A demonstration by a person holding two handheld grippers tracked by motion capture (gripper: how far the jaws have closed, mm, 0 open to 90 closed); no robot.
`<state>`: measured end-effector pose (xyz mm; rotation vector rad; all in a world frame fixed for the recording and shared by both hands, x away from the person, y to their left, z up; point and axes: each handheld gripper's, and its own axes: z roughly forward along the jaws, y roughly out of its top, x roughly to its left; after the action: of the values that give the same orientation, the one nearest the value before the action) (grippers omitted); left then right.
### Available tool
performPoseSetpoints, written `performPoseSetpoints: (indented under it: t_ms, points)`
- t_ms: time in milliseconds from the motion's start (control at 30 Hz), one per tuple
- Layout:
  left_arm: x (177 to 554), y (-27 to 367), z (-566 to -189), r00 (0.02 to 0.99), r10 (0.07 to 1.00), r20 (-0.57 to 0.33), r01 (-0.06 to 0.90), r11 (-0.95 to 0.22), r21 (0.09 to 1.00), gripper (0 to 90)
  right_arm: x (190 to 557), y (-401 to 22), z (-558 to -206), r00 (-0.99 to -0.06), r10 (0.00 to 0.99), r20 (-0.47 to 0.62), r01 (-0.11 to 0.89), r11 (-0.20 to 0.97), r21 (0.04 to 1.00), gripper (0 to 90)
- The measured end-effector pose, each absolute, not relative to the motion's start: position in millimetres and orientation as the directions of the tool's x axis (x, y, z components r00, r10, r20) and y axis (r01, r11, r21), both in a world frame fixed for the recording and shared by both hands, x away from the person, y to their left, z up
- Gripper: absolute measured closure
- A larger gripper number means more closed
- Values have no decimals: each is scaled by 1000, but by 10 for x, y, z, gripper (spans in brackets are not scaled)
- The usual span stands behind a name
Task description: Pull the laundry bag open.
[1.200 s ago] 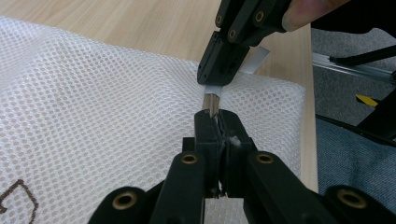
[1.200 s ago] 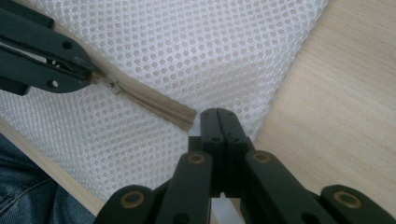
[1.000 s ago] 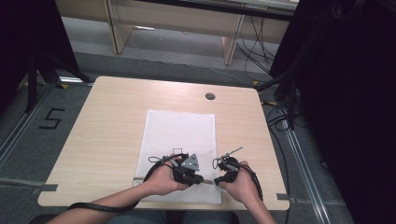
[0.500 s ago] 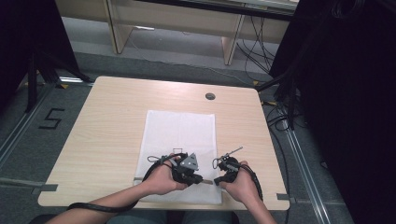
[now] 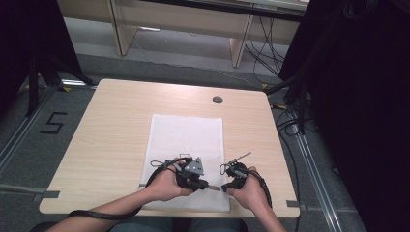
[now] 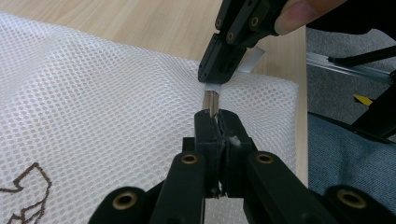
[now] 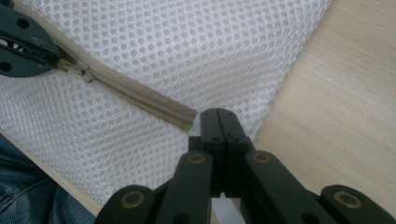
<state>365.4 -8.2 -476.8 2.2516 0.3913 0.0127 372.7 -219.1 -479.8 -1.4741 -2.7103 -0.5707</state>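
Observation:
A white mesh bag (image 5: 187,140) lies flat on the wooden table (image 5: 111,125), with a beige zipper (image 7: 135,95) along its near edge. My left gripper (image 6: 215,116) is shut on the zipper's pull, a beige strip showing just past its tips. In the right gripper view the slider (image 7: 87,74) sits next to the left gripper (image 7: 46,58). My right gripper (image 7: 218,114) is shut on a white tab (image 6: 252,58) at the bag's corner, by the zipper's end (image 7: 187,119). In the high view the left gripper (image 5: 212,187) and the right gripper (image 5: 224,186) nearly meet tip to tip.
A round cable hole (image 5: 217,99) sits at the table's far right. The table's near edge (image 7: 51,179) runs close below the bag, with the person's jeans (image 6: 345,154) beyond it. Bare wood (image 5: 106,145) lies left of the bag. Dark curtains (image 5: 358,96) stand at right.

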Motion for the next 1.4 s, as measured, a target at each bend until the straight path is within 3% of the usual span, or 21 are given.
performPoseSetpoints:
  t_ms: [1400]
  points:
    - [3673,9,-4660,955,275,-108,260,-607,751,874,3721,-2179,-4801,-552,818,165,816,488,310,900]
